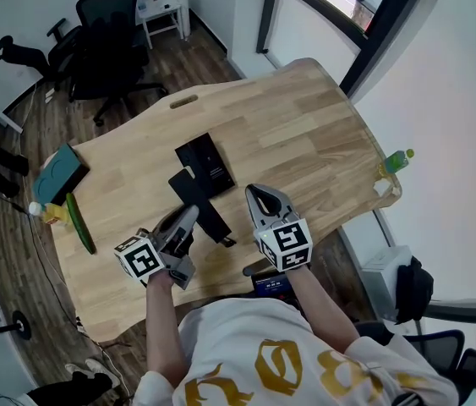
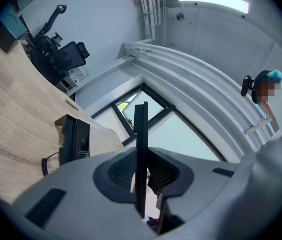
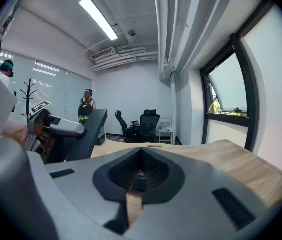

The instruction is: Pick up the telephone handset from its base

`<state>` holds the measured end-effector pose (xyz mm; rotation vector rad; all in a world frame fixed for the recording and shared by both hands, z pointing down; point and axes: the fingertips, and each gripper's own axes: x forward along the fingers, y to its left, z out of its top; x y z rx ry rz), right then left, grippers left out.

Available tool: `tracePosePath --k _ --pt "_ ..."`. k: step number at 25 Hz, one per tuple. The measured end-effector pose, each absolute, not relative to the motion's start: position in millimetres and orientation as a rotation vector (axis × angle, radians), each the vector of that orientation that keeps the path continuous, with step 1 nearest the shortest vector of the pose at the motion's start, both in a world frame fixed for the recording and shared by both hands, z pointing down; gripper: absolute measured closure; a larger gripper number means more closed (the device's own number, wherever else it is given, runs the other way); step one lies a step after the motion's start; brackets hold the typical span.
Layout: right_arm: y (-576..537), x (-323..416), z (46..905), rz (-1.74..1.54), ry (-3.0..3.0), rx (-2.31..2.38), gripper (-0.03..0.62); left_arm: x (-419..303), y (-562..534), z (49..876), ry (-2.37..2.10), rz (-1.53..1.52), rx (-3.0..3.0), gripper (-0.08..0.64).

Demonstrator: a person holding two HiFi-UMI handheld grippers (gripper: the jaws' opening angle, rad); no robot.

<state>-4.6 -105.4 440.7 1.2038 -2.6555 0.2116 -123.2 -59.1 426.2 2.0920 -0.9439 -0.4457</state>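
Handset (image 1: 199, 203) and base (image 1: 206, 163) are apart, as far as I judge: the handset is off its cradle and sits in my left gripper (image 1: 188, 218), nearer to me than the base, which lies flat on the wooden desk (image 1: 305, 125). In the left gripper view the handset (image 2: 141, 134) shows edge-on as a thin black blade running straight up between the jaws, and the ribbed pads (image 2: 167, 172) press on its two broad faces, so the jaws are only partly closed, stopped by the handset's own thickness. I hold it across the narrow dimension because that gives the pads flat surfaces to bite on and leaves the long body sticking out ahead. In the same view the base (image 2: 74, 139) is off to the left on the desk, with the coiled cord (image 2: 45, 165) trailing from it; I keep the handset near the base, probably so the cord does not pull tight, though where the cord joins the handset is too small for me to tell. My right gripper (image 1: 259, 194) hangs just beside the left one, over the desk's near edge, with its jaws drawn together on nothing; its own view shows the tips (image 3: 141, 154) meeting and only desk beyond. It waits there as a spare, clear of the cord. I judge the pick-up essentially done.
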Motion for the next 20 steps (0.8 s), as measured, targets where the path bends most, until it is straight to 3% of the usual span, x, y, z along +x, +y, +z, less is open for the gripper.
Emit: tracePosePath --k 20 --pt "-113.8 -2.6 450.7 0.226 -2.616 1.225 0.588 -123.0 -67.2 440.6 -0.907 -0.413 2.065 0.488"
